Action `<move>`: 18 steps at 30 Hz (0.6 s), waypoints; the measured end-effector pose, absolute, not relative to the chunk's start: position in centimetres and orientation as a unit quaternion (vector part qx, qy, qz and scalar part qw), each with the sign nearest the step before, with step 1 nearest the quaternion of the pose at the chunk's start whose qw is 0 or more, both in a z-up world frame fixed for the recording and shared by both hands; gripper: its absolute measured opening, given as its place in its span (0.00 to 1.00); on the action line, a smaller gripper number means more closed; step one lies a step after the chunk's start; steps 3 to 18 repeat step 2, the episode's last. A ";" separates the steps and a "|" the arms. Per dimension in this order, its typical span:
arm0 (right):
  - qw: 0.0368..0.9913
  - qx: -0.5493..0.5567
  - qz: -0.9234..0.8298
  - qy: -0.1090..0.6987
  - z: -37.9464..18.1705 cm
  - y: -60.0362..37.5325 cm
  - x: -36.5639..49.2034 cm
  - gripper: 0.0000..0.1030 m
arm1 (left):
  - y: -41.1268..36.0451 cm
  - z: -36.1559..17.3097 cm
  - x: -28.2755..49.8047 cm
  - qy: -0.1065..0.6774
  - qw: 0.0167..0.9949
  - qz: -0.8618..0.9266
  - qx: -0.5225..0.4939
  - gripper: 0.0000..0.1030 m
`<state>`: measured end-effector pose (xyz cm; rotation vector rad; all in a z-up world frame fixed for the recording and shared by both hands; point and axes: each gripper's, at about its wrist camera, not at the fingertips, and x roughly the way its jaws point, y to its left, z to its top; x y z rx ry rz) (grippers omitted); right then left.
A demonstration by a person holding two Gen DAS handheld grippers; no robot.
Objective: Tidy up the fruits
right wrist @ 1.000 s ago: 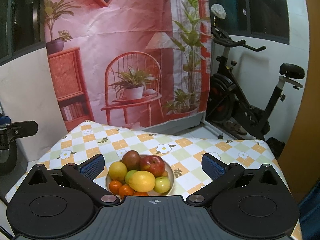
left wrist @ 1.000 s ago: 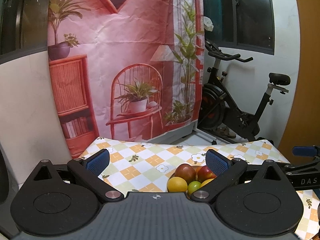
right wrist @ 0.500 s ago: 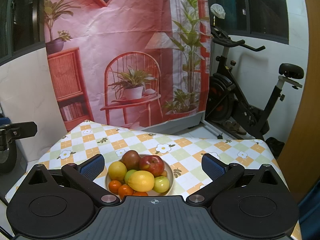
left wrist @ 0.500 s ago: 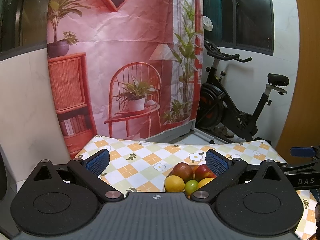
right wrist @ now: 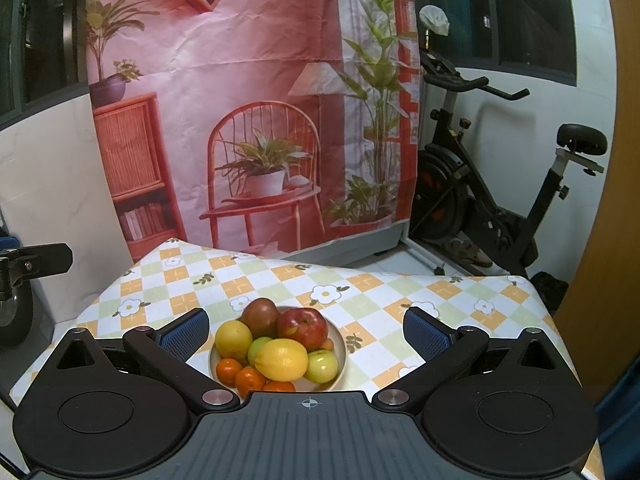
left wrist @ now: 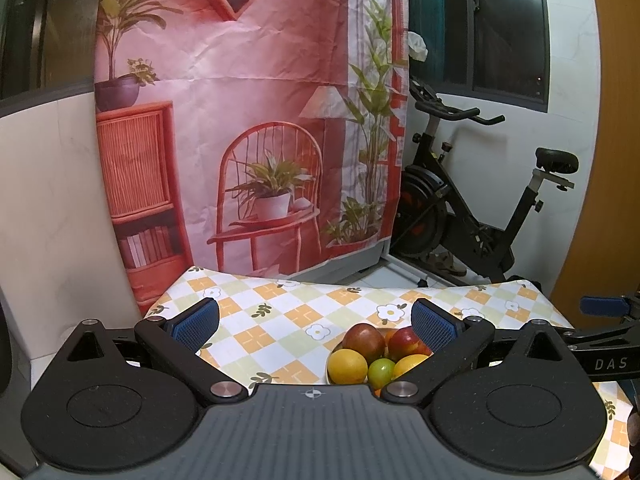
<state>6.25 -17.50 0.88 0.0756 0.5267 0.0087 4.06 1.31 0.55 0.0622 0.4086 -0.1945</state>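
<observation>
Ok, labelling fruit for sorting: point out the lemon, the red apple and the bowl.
lemon (right wrist: 281, 360), right wrist view, middle of its skin
red apple (right wrist: 302, 326), right wrist view, front face
bowl (right wrist: 340, 346), right wrist view, right rim

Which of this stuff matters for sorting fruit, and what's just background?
Job: bowl of fruit, red apple, lemon, both tongs, left and right, open.
Background: exercise bike, printed backdrop, checked tablecloth.

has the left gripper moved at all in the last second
Yes, slightly. The left gripper has drifted: in its own view the exercise bike and the fruit bowl both sit a little further left than before.
</observation>
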 end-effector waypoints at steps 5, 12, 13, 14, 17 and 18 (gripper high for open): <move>0.965 0.038 0.004 0.260 0.9 -17.6 6.2 1.00 | 1.3 0.5 4.1 0.204 0.974 -0.095 0.029 1.00; 0.965 0.038 0.004 0.260 0.9 -17.6 6.2 1.00 | 1.3 0.5 4.1 0.204 0.974 -0.095 0.029 1.00; 0.965 0.038 0.004 0.260 0.9 -17.6 6.2 1.00 | 1.3 0.5 4.1 0.204 0.974 -0.095 0.029 1.00; 0.965 0.038 0.004 0.260 0.9 -17.6 6.2 1.00 | 1.3 0.5 4.1 0.204 0.974 -0.095 0.029 1.00; 0.965 0.038 0.004 0.260 0.9 -17.6 6.2 1.00 | 1.3 0.5 4.1 0.204 0.974 -0.095 0.029 1.00; 0.965 0.038 0.004 0.260 0.9 -17.6 6.2 1.00 | 1.3 0.5 4.1 0.204 0.974 -0.095 0.029 1.00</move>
